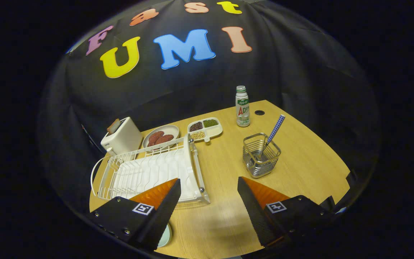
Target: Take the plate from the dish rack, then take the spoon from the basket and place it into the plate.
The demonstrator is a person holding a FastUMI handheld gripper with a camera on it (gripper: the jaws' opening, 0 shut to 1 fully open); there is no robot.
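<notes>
Wooden worktop (300, 162) spreads out under my hand-held gripper (209, 187), whose fingers stand wide apart with nothing between them, hovering above bare wood. Just ahead of my left finger sits the white dish rack (149, 172), and I see no dish standing in its slots. A pale round edge peeks from under the left finger (165, 235) (I take it for the plate, though most of it is hidden, so I cannot be sure). Ahead of the right finger, standing apart from the rack, is the wire basket (261, 155), and the spoon (274, 131) leans in it with its blue checked handle sticking up and out. Beyond the rack I make out a toaster (122, 136) with a slice in it, a dish of reddish pieces (160, 137) beside it, and a divided tray (205, 128) of grains. A bottle (242, 106) stands upright further back, beyond the basket.
</notes>
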